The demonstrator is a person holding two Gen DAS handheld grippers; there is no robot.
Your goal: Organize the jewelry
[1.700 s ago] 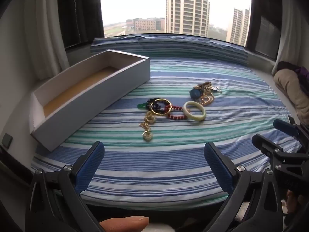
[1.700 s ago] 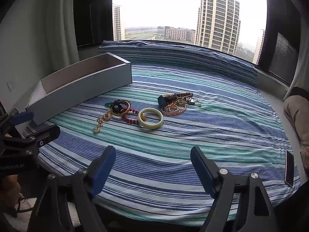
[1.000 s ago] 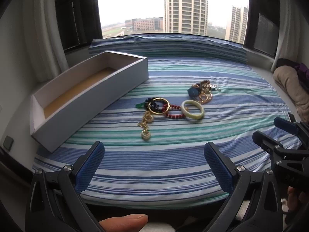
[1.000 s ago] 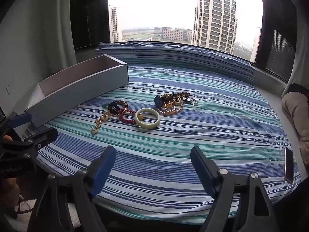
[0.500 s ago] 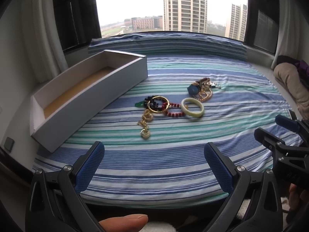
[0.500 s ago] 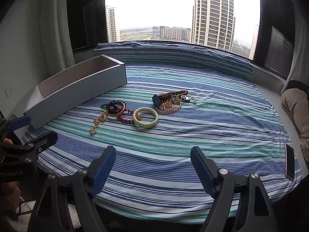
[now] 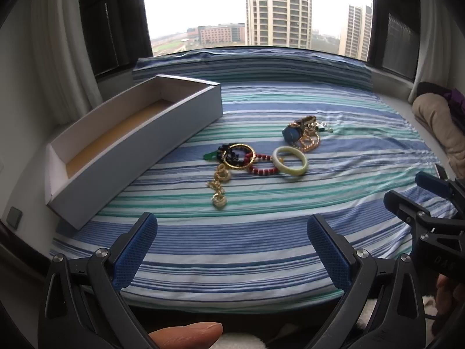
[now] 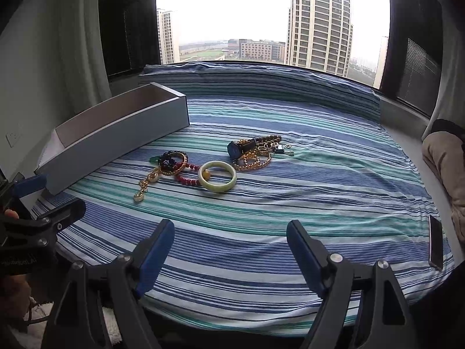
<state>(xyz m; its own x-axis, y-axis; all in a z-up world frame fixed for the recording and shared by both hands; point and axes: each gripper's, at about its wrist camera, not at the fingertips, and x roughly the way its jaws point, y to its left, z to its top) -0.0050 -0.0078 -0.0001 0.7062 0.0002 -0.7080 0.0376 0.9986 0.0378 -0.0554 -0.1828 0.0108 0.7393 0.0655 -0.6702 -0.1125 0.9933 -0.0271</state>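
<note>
Compared with 1.7 s ago, both cameras have been nudged a bit closer to the bed, nothing else got shifted. The left gripper (image 7: 232, 248) is held with its 2 blue pads spread wide, nothing between them, and the same goes for the right gripper (image 8: 230, 250). The jewelry is piled mid-bedspread (image 7: 261, 226): a pale bangle (image 7: 289, 160) touching red beads (image 7: 263, 170), a gold chain (image 7: 219, 184) nearer, a blue watch (image 7: 291, 135) further back. The white box (image 7: 162, 133) is parked left of it all, nothing seen inside.
</note>
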